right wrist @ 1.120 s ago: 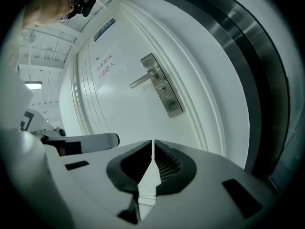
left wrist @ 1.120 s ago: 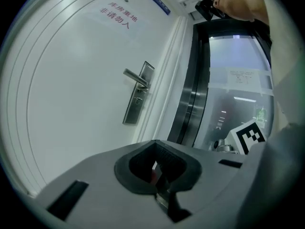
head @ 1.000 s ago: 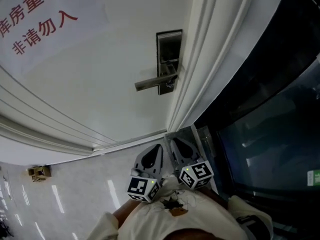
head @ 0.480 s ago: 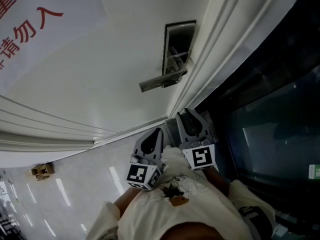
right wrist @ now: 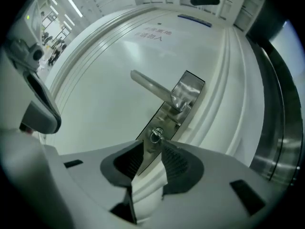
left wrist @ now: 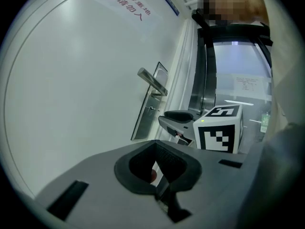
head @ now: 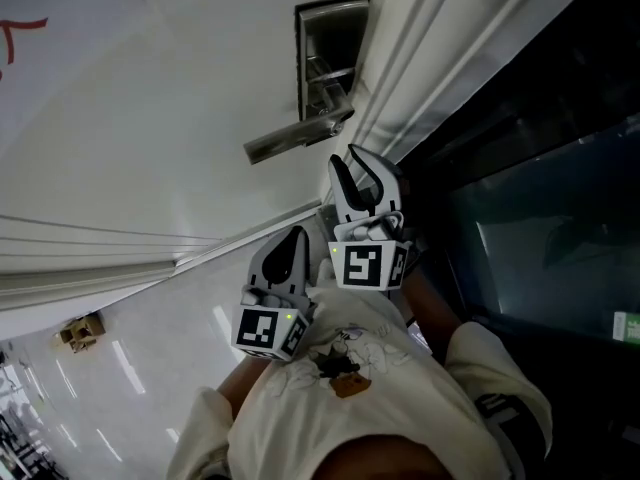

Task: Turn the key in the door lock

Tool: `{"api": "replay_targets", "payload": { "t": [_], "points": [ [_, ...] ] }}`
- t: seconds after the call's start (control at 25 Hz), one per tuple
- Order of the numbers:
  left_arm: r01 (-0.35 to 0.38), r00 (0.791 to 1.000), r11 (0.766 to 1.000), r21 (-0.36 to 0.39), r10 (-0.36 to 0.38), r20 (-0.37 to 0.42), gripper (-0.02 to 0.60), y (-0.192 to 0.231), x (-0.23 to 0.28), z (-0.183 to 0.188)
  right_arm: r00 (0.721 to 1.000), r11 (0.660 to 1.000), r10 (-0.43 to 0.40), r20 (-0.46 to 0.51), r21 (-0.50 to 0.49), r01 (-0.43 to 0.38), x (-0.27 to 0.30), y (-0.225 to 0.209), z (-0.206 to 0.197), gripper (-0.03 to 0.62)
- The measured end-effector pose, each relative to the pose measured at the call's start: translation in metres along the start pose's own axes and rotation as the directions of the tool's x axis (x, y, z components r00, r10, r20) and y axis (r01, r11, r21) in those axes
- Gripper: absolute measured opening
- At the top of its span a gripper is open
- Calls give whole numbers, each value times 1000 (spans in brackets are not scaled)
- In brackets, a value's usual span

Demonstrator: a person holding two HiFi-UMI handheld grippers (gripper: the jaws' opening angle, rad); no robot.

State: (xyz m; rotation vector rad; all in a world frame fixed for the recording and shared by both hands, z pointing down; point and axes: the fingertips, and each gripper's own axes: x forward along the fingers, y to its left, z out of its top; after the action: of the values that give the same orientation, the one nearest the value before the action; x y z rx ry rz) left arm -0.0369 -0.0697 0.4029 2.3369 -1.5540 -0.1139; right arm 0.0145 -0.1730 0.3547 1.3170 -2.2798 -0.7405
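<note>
Brushed, satin-sheened metal on the lock plate (right wrist: 185,95) and lever handle (right wrist: 147,86), with soft glints. Small key (right wrist: 156,135) of brighter, shinier metal. Smooth matt white paint over the door (head: 170,108) and its moulded frame (head: 430,58). Polished pale floor tiles (head: 150,338), glossy enough to mirror the ceiling lights. Dark, reflective glass panel (head: 540,238). Soft, pale, matt cloth on the person's shirt (head: 390,393).
</note>
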Motion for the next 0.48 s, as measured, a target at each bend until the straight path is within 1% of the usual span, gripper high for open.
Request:
{"api": "replay_targets", "payload": {
  "t": [0.08,0.16,0.28,0.48],
  "points": [
    [-1,1000,1000,2,1,4,6,2,2,1,1000,998,-5,-6,-67,5,9,-1,2,120],
    [-7,1000,1000,-5,7,0,5,4,4,0,1000,994,-8,-16,-113,7,17,-3,4,120],
    [-10,1000,1000,-14,10,-3,5,10,6,1,999,985,-31,-24,-169,27,22,-7,6,117],
    [10,1000,1000,-8,-10,-1,5,11,9,2,998,968,-68,-16,-244,62,20,-9,9,110]
  ]
}}
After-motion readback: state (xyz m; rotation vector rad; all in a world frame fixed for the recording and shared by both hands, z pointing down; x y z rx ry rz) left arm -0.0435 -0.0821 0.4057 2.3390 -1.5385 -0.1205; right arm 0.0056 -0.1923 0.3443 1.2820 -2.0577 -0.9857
